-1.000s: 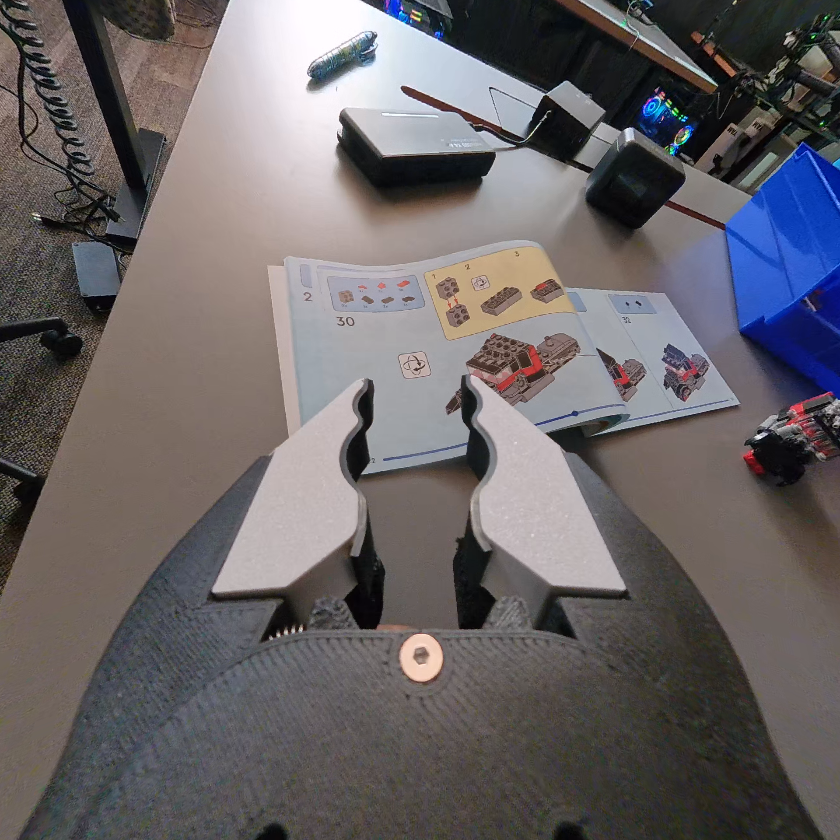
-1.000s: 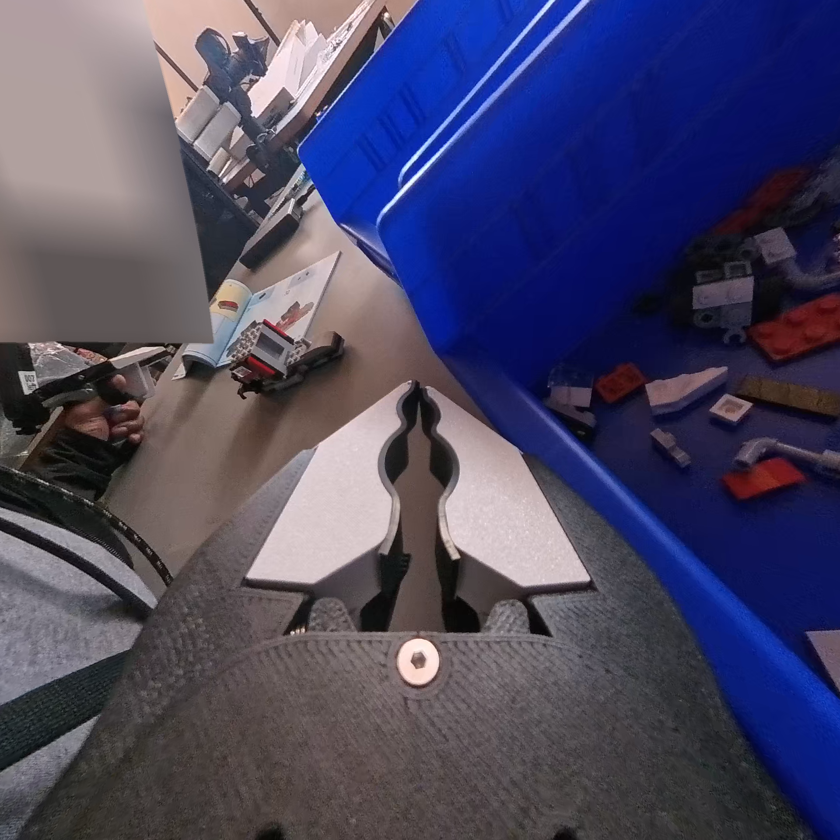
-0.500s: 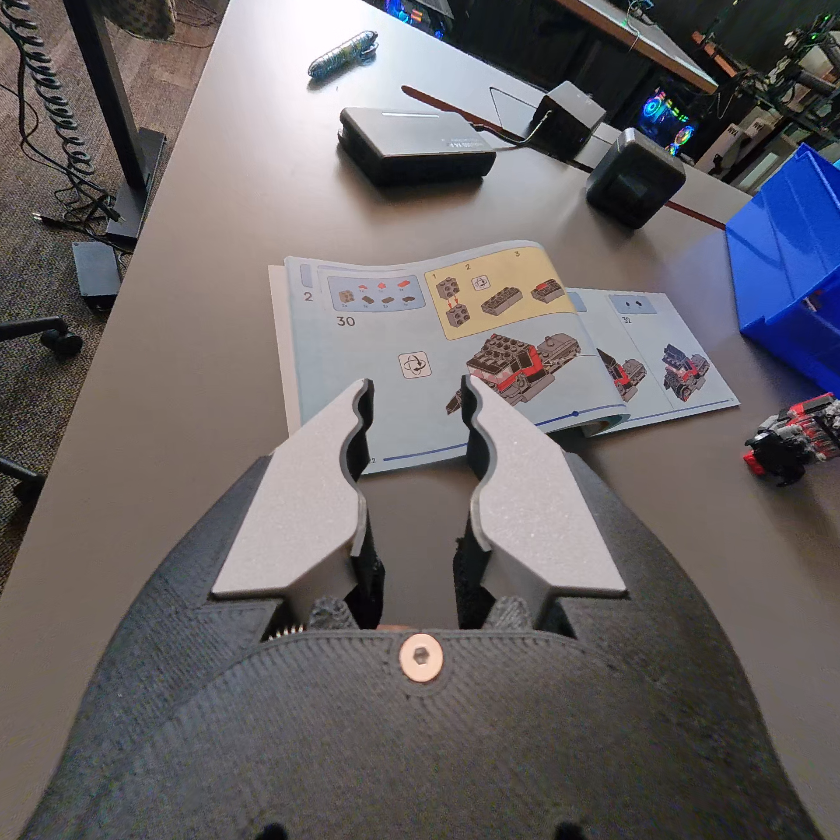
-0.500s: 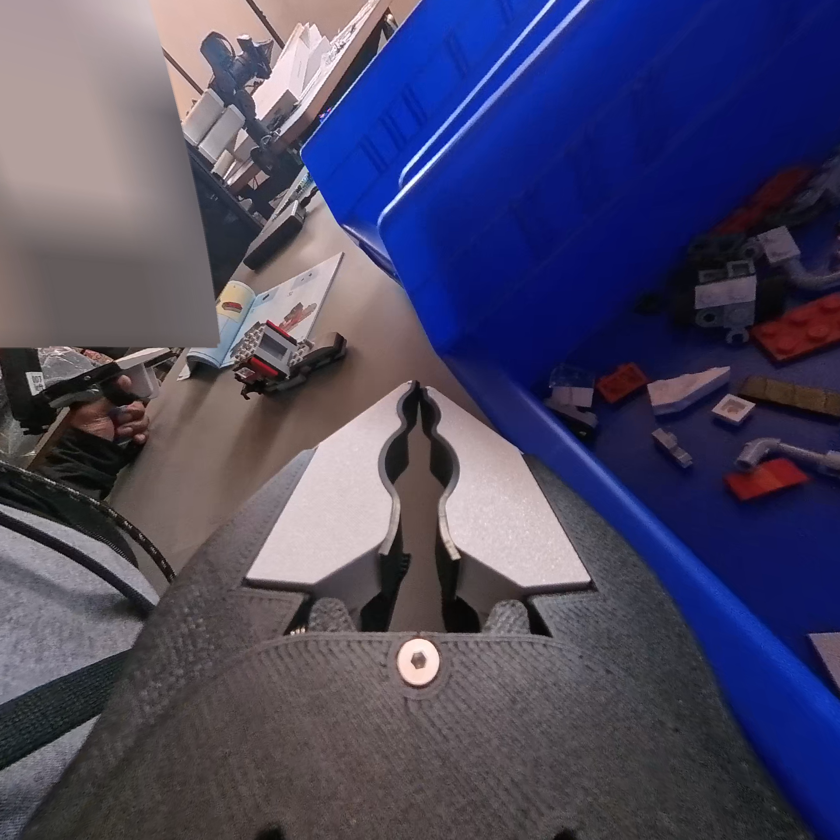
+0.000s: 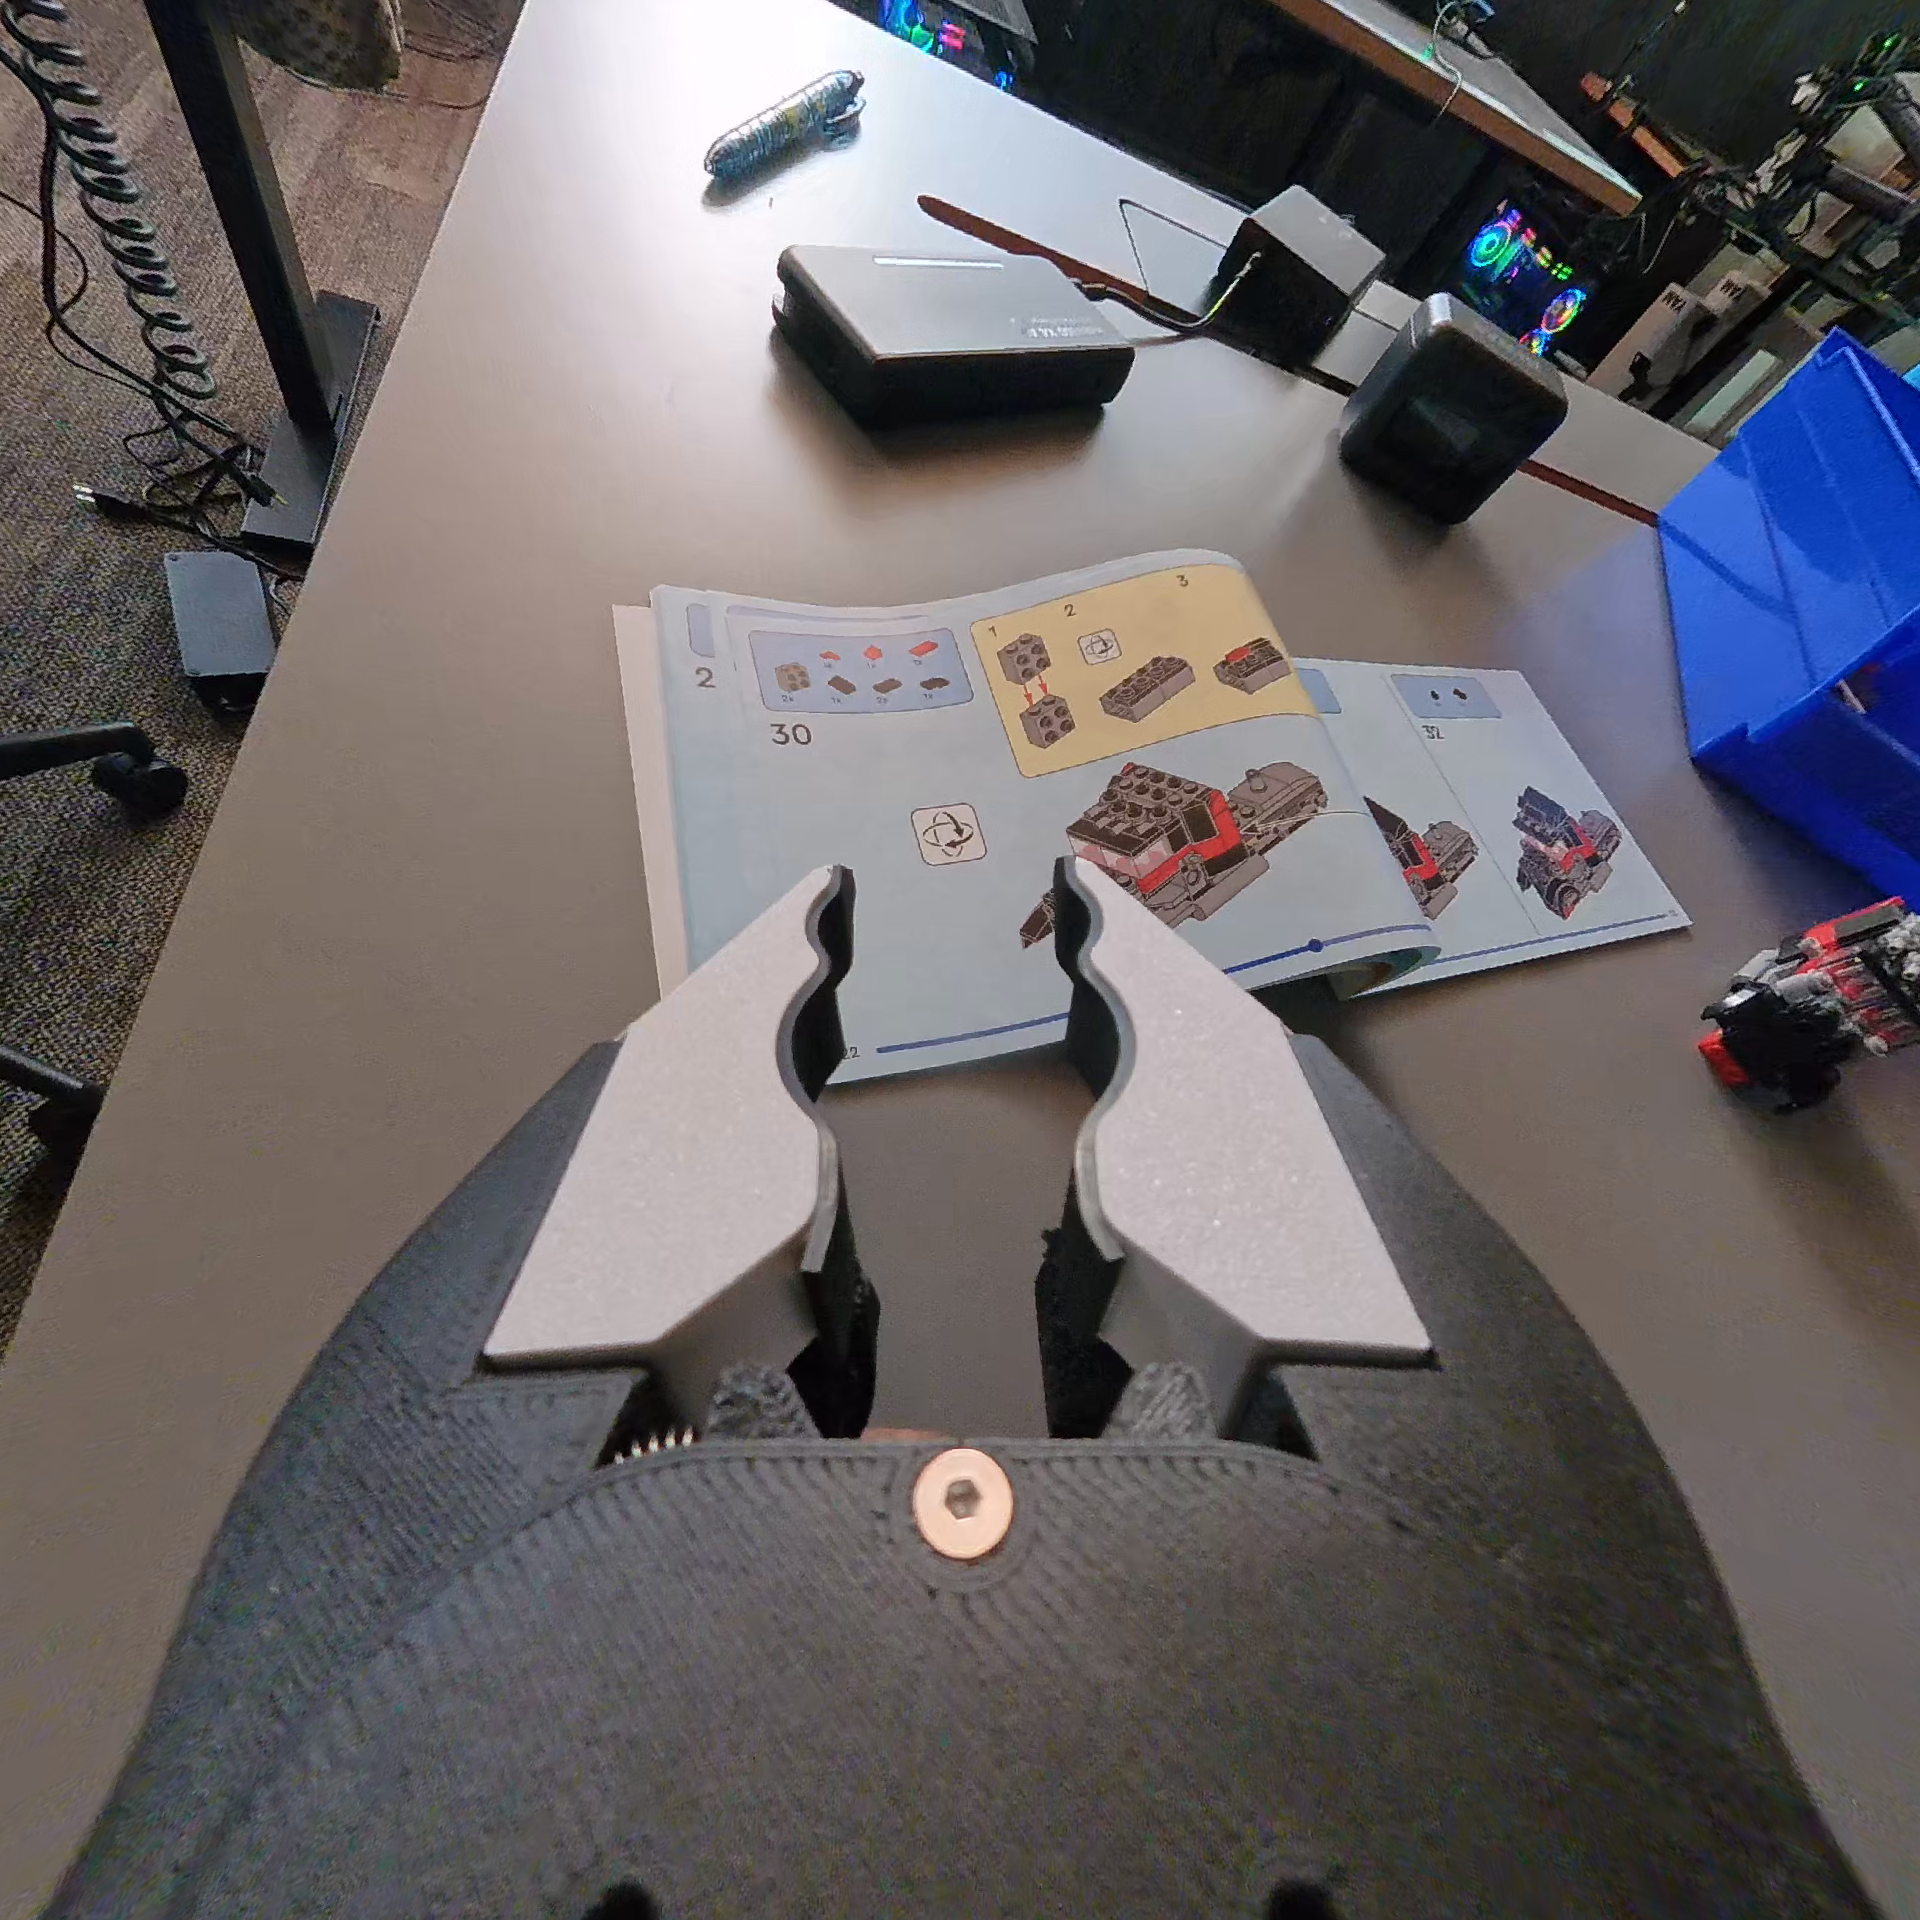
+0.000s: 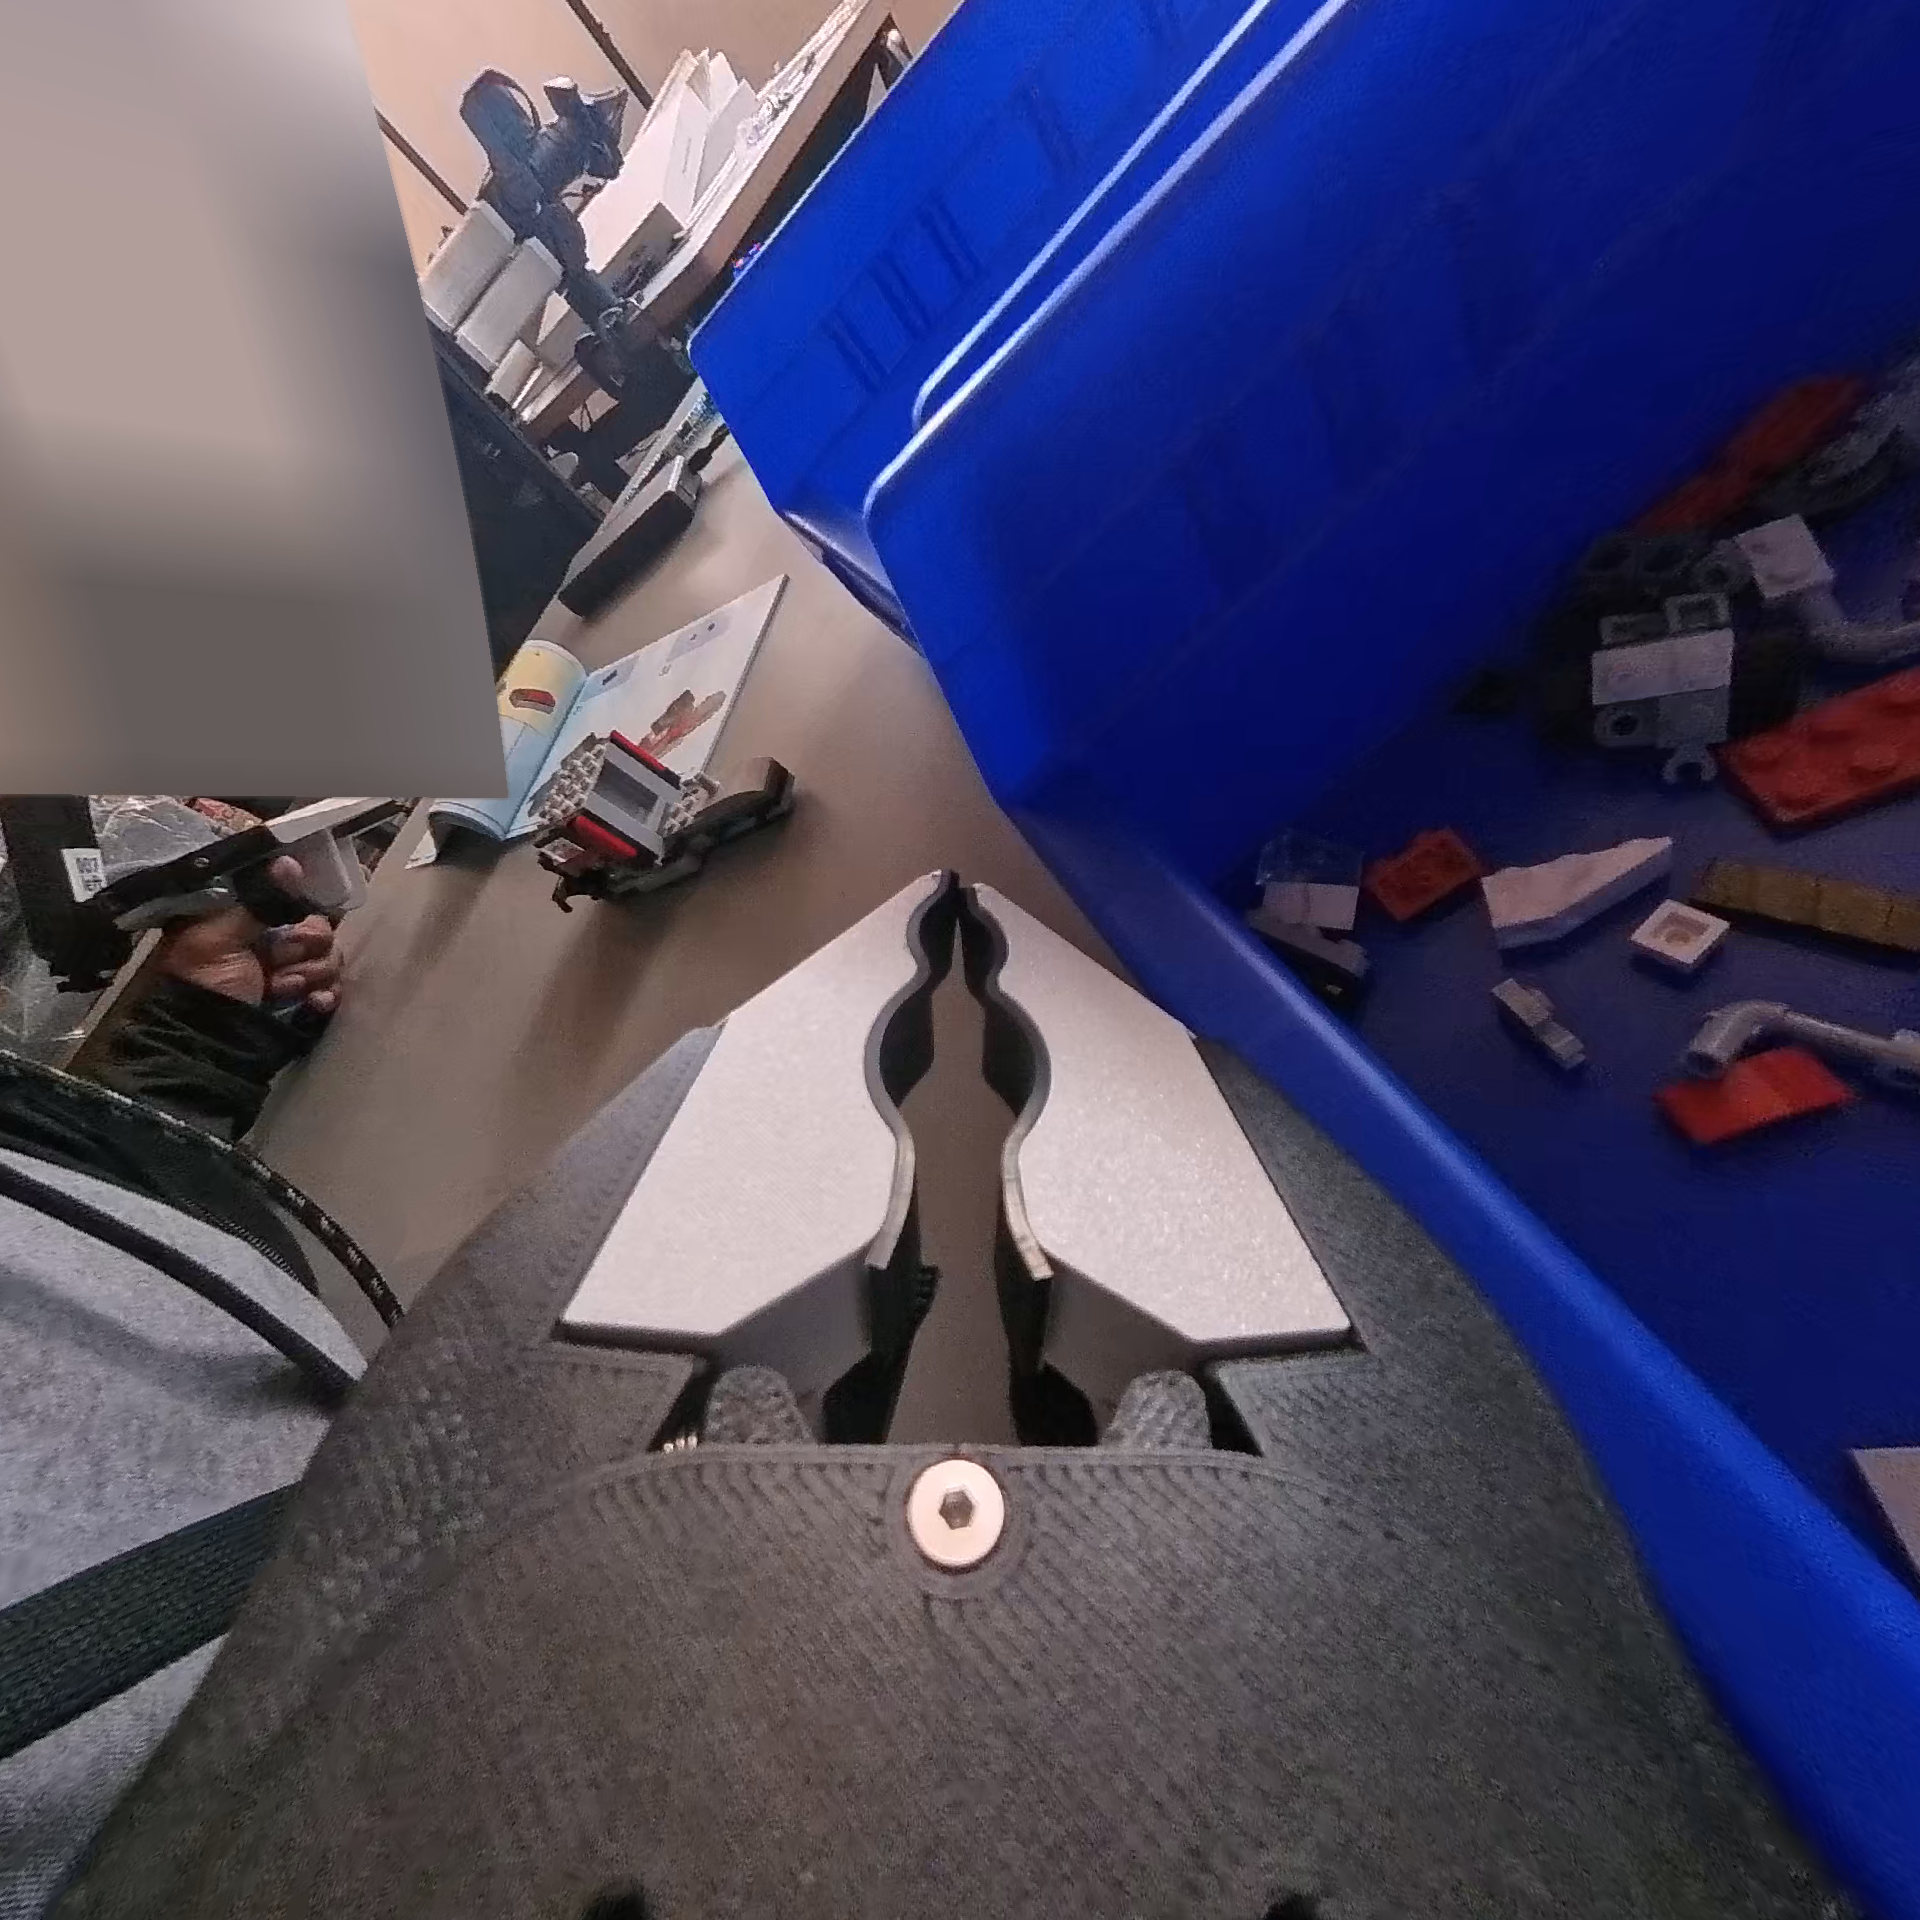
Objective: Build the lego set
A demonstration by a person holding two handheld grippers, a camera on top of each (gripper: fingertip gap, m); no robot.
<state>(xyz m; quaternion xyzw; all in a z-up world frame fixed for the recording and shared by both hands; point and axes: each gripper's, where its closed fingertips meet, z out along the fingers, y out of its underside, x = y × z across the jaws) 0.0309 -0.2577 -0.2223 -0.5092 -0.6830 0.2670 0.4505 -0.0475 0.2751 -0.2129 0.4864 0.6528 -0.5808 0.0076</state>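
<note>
- Lego model (image 5: 1813,1013), left wrist view: partly built, black and red, it sits on the table (image 5: 499,582) near the right frame edge, apart from the open instruction booklet (image 5: 1039,790).
- Left gripper (image 5: 951,883): fingers spread wide apart, nothing between them, tips over the near edge of the booklet.
- Open room: bare table surface lies left of the booklet up to the table's left edge, and between booklet and model.
- Far side: a flat black box (image 5: 945,332) and two black cubes (image 5: 1449,405) stand beyond the booklet; a blue bin (image 5: 1808,623) stands at the right.
- Lego model (image 6: 649,821), right wrist view: on the table between the booklet (image 6: 634,696) and the blue bin (image 6: 1195,540).
- Right gripper (image 6: 958,888): fingertips meet, nothing held, positioned just outside the bin's near rim.
- Bin contents: loose red, grey and tan pieces (image 6: 1558,883) lie scattered on the bin floor, with bare floor between them.
- Left gripper (image 6: 312,842), seen far left, is held in a hand (image 6: 265,951).
</note>
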